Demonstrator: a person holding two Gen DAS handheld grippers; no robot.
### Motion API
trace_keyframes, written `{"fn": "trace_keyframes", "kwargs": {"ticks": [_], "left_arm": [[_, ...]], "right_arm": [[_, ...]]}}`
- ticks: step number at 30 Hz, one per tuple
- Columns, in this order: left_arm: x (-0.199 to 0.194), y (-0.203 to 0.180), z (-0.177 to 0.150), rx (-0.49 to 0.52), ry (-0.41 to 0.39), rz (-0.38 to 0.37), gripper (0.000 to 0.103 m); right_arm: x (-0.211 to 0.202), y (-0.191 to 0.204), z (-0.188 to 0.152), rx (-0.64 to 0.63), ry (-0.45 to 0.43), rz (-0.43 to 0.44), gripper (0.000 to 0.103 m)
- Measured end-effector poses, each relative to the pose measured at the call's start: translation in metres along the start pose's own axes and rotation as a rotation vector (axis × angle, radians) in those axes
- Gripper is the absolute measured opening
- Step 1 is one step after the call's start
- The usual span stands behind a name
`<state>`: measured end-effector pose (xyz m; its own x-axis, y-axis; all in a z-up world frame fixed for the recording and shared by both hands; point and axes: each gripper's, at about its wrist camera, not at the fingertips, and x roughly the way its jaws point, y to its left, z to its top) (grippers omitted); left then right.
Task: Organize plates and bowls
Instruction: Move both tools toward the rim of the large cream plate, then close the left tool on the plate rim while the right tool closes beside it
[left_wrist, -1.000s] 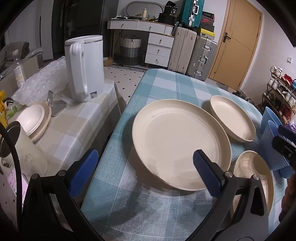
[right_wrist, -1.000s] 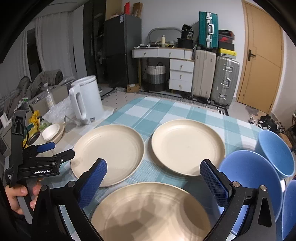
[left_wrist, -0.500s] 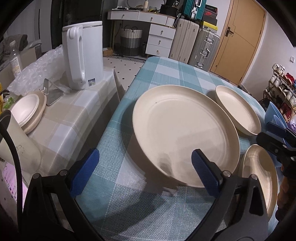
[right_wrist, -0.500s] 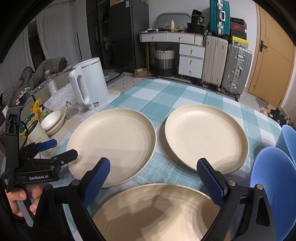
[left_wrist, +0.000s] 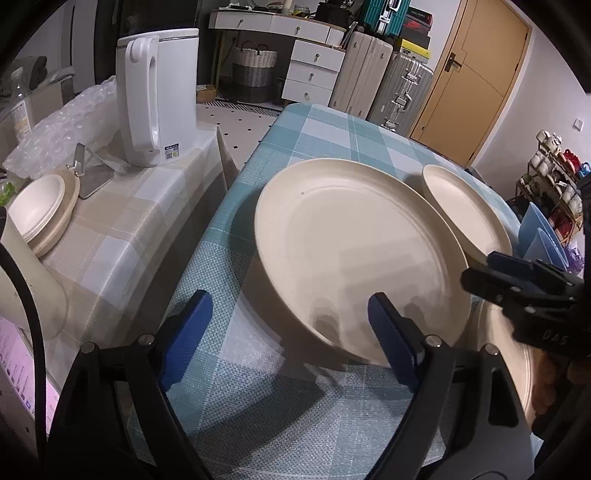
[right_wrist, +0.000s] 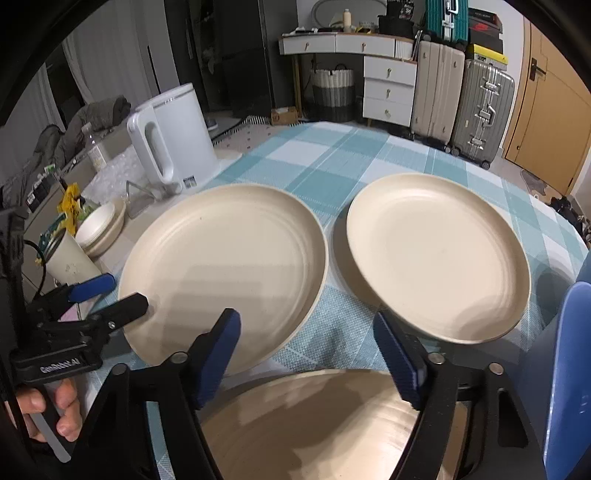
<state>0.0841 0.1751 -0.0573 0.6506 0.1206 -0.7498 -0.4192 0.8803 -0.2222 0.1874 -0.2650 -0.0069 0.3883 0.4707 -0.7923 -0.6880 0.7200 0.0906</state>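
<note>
Three cream plates lie on the blue checked tablecloth (left_wrist: 317, 122). My left gripper (left_wrist: 290, 336) hovers at the near rim of the left plate (left_wrist: 354, 251), jaws closing. That rim lies between the fingers, and the pads do not press on it. From the right wrist view, the left gripper (right_wrist: 107, 297) straddles the left plate's (right_wrist: 229, 266) edge. My right gripper (right_wrist: 308, 356) hangs over the far rim of the nearest plate (right_wrist: 314, 428), jaws closing and gripping nothing. The third plate (right_wrist: 436, 254) sits at the back right. In the left wrist view, the right gripper (left_wrist: 491, 273) partly hides the nearest plate (left_wrist: 513, 365).
Blue bowls (right_wrist: 569, 369) stand at the table's right edge. A white kettle (left_wrist: 155, 99), a stack of small cream bowls (left_wrist: 40, 210) and a pale cup (left_wrist: 26, 273) sit on a lower side table to the left. Suitcases (right_wrist: 480, 110) and drawers line the far wall.
Both grippers have sunk toward the plates and their jaws have narrowed. The right gripper moved forward over the nearest plate. The left gripper edged up to the left plate's rim.
</note>
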Motion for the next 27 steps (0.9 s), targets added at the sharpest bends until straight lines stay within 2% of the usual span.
{"fn": "trace_keyframes", "kwargs": {"ticks": [5, 8, 12, 19, 21, 27], "left_arm": [[0.003, 0.000, -0.002, -0.001, 0.017, -0.011, 0.073], [0.004, -0.002, -0.003, 0.009, 0.017, -0.007, 0.069], [0.004, -0.005, -0.004, 0.021, 0.016, -0.005, 0.062], [0.002, -0.006, -0.006, 0.031, 0.012, -0.043, 0.037], [0.001, -0.009, -0.007, 0.044, 0.007, -0.038, 0.036], [0.001, -0.010, -0.008, 0.046, 0.004, -0.035, 0.034]], "right_arm": [[0.011, 0.004, 0.001, -0.004, 0.030, 0.004, 0.067], [0.017, 0.006, 0.003, -0.001, 0.040, 0.002, 0.056], [0.021, 0.009, 0.005, -0.006, 0.041, -0.002, 0.051], [0.026, 0.010, 0.007, -0.002, 0.038, -0.019, 0.035], [0.027, 0.010, 0.007, -0.002, 0.035, -0.028, 0.030], [0.028, 0.009, 0.006, 0.001, 0.023, -0.050, 0.023]]}}
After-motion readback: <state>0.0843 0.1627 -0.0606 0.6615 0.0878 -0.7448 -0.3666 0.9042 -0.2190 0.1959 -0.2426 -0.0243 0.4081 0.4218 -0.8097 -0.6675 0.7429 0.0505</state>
